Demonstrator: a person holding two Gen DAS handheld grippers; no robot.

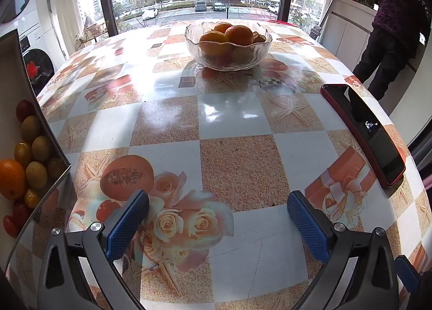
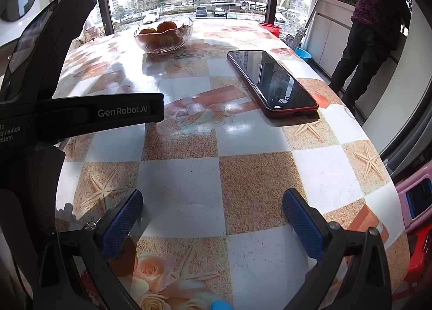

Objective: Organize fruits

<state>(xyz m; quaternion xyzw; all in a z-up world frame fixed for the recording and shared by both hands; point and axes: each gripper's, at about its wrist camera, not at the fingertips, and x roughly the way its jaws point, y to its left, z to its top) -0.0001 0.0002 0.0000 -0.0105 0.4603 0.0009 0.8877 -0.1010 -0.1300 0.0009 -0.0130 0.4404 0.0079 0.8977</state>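
Note:
A clear glass bowl (image 1: 229, 60) with several oranges (image 1: 239, 34) stands at the far middle of the patterned table (image 1: 243, 169). At the left edge, a white box (image 1: 10, 121) holds an orange (image 1: 10, 179), several yellow-green fruits (image 1: 36, 173) and small red ones (image 1: 24, 110). My left gripper (image 1: 218, 198) hangs open over the near table with nothing between its blue pads. In the right wrist view the bowl (image 2: 163, 45) sits far left. My right gripper (image 2: 212, 194) is open and empty too, above bare cloth.
A red-cased phone (image 1: 372, 131) (image 2: 272, 80) lies face up on the table's right side. The left gripper's black body (image 2: 81, 113) fills the left of the right wrist view. A person (image 2: 370, 40) stands at a counter, back right. A pink stool (image 2: 415, 196) sits beside the table.

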